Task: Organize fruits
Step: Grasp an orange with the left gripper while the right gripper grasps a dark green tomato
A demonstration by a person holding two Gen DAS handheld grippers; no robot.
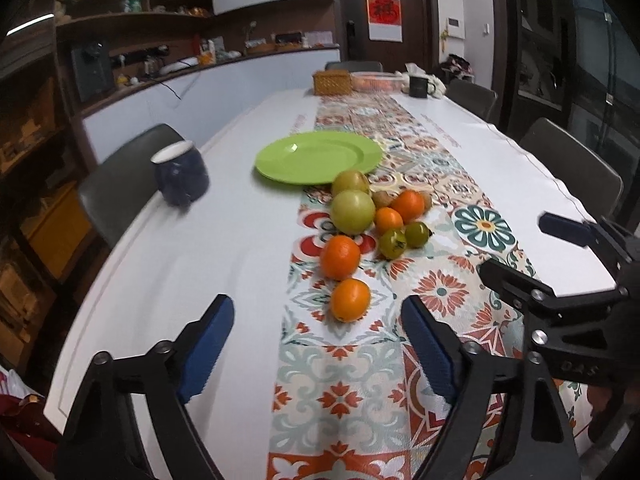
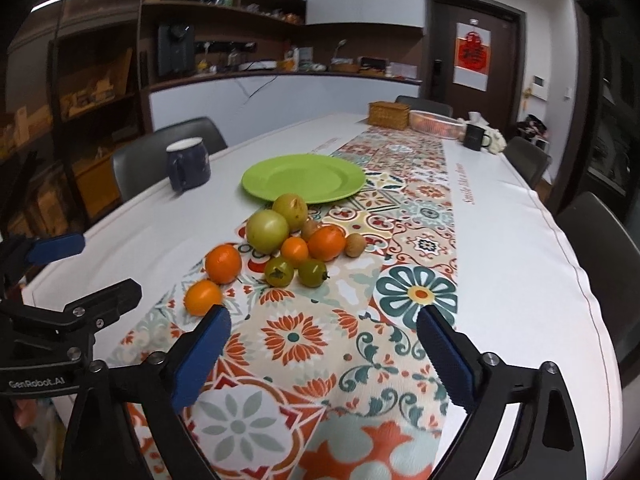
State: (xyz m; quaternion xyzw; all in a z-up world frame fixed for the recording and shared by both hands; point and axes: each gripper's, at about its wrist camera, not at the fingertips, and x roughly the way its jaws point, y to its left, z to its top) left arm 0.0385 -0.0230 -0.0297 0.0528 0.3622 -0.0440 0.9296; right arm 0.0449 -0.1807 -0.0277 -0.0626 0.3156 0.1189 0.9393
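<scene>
My left gripper (image 1: 316,338) and right gripper (image 2: 324,346) have black linkage arms, silver screws and ribbed blue pads (image 2: 202,360); white "GenRobot.AI" lettering marks one.

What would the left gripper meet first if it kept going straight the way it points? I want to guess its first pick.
Probably the nearest orange, lying just ahead of the open left gripper; depth is uncertain.

My pads (image 1: 208,344) — ribbed blue rubber on matt black plastic; plate (image 1: 318,156) glossy green plastic, runner (image 1: 440,292) printed woven cloth — matt.
</scene>
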